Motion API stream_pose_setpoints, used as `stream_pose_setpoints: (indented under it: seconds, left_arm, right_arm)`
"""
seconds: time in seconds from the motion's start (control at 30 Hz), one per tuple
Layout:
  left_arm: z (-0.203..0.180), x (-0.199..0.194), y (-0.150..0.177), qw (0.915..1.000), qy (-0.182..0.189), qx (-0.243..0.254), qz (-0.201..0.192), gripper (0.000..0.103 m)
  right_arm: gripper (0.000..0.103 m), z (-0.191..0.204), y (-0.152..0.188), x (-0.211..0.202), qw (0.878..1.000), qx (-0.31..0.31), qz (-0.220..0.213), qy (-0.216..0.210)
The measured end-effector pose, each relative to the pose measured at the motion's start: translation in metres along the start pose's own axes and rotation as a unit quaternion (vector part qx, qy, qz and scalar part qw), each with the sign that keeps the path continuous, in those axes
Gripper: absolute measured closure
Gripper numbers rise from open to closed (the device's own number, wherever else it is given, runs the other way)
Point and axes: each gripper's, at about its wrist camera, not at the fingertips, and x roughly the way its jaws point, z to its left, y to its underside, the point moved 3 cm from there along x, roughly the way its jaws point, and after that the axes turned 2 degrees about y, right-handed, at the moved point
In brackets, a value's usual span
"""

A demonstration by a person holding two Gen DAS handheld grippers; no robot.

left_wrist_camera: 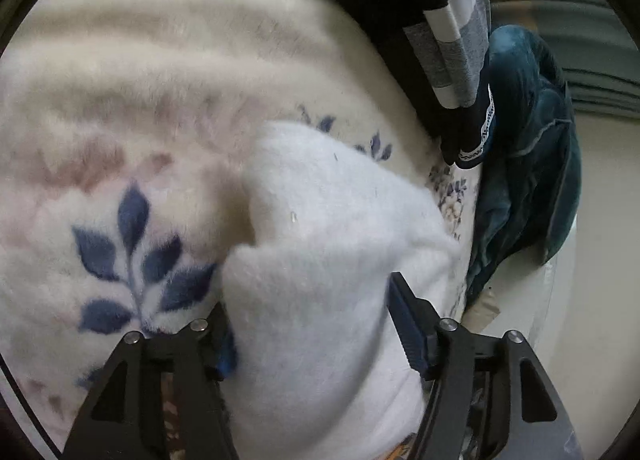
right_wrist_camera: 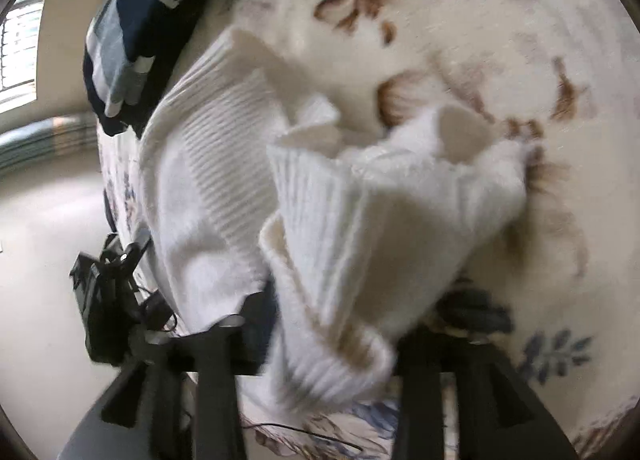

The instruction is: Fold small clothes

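Note:
A fluffy white knit sweater lies bunched on a cream floral blanket. My left gripper has its jaws wide apart with a thick fold of the sweater bulging between the fingers. In the right wrist view the same sweater shows its ribbed hem, and a ribbed sleeve or cuff hangs between the fingers of my right gripper. The cloth hides the right fingertips, and the view is blurred by motion.
A folded navy garment with grey and white stripes lies at the blanket's far edge, also in the right wrist view. A dark teal fleece hangs off the side. Pale floor lies beyond the bed edge. A black device with cables sits beside it.

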Motion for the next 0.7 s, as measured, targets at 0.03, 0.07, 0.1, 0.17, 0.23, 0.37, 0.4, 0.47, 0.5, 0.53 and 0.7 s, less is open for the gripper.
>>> stream_pose_setpoints:
  seconds: [0.03, 0.07, 0.1, 0.17, 0.23, 0.37, 0.4, 0.47, 0.5, 0.53, 0.7]
  left_arm:
    - [0.002, -0.001, 0.005, 1.0, 0.007, -0.003, -0.001, 0.032]
    - [0.005, -0.003, 0.013, 0.9999, 0.012, -0.007, -0.002, 0.031]
    - [0.01, -0.006, 0.024, 0.9998, 0.014, -0.01, -0.002, 0.031]
    - [0.022, -0.004, 0.051, 0.9995, 0.023, -0.022, -0.001, 0.031]
    - [0.03, 0.004, 0.068, 0.9988, 0.034, -0.035, -0.001, 0.031]
    - [0.038, 0.007, 0.072, 0.9966, 0.06, -0.047, -0.032, 0.031]
    - [0.035, 0.006, 0.069, 0.9966, 0.059, -0.04, -0.042, 0.031]
    - [0.029, -0.002, 0.063, 0.9968, 0.051, -0.025, -0.057, 0.045]
    - [0.023, -0.005, 0.057, 0.9969, 0.05, -0.014, -0.059, 0.048]
    - [0.016, -0.006, 0.051, 0.9974, 0.045, -0.003, -0.056, 0.05]
    - [-0.007, -0.012, 0.034, 0.9981, -0.004, 0.055, -0.028, 0.051]
  right_arm:
    - [0.038, -0.002, -0.005, -0.007, 1.0, -0.003, 0.003, 0.001]
    - [0.036, -0.003, -0.011, -0.018, 1.0, -0.014, -0.002, 0.004]
    - [0.03, -0.004, -0.018, -0.03, 0.999, -0.029, -0.012, 0.008]
    - [0.016, 0.0, -0.032, -0.051, 0.996, -0.078, -0.041, 0.025]
    - [0.011, 0.006, -0.052, -0.059, 0.99, -0.123, -0.055, 0.033]
    - [0.011, 0.017, -0.102, -0.014, 0.983, -0.18, 0.019, 0.008]
    - [0.011, 0.022, -0.114, 0.008, 0.981, -0.186, 0.052, -0.004]
    - [0.011, 0.033, -0.119, 0.045, 0.973, -0.189, 0.121, -0.052]
    - [0.011, 0.038, -0.116, 0.057, 0.971, -0.187, 0.135, -0.066]
    - [0.027, 0.043, -0.109, 0.062, 0.97, -0.189, 0.132, -0.075]
    - [0.064, 0.042, -0.046, 0.059, 0.974, -0.118, 0.15, -0.119]
